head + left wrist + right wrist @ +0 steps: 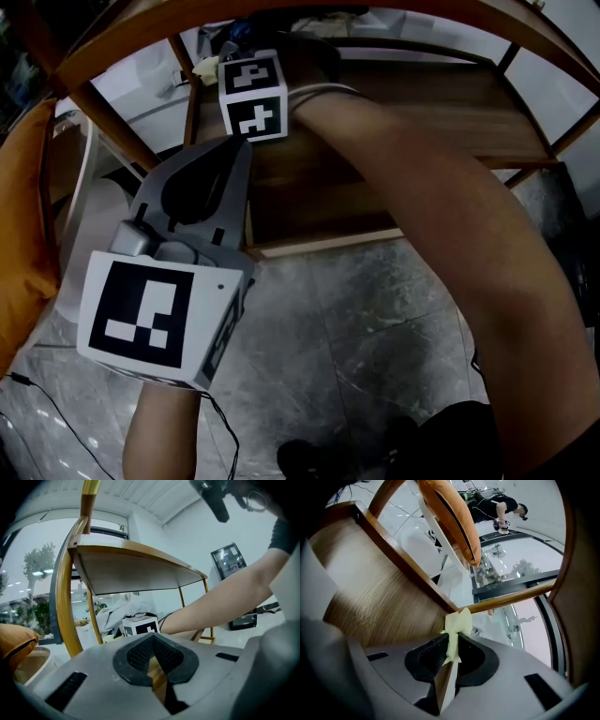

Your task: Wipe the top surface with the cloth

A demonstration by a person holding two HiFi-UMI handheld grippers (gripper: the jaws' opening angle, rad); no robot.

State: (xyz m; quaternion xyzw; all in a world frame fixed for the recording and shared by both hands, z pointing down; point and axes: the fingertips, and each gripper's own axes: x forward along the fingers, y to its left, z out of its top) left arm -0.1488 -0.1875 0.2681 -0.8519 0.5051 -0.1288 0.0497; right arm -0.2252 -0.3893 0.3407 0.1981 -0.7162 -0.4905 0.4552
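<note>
A pale yellow cloth point(457, 623) is pinched in my right gripper point(452, 638), which is shut on it. The cloth hangs at the far left corner of a wooden shelf board point(370, 597), close to its raised edge. In the head view the right forearm reaches across that board point(422, 103), the gripper's marker cube point(253, 94) sits above it, and a bit of cloth point(206, 66) shows beyond the cube. My left gripper point(228, 155) hovers off the board's near left corner, shut with nothing in it point(152, 637).
An upper wooden board point(136, 569) spans above the right arm. A curved wooden frame point(122, 28) arches round the shelf. An orange cushion point(23, 216) lies on a white chair point(80, 178) at the left. Grey stone floor point(375, 319) with a thin cable point(56, 412) lies below.
</note>
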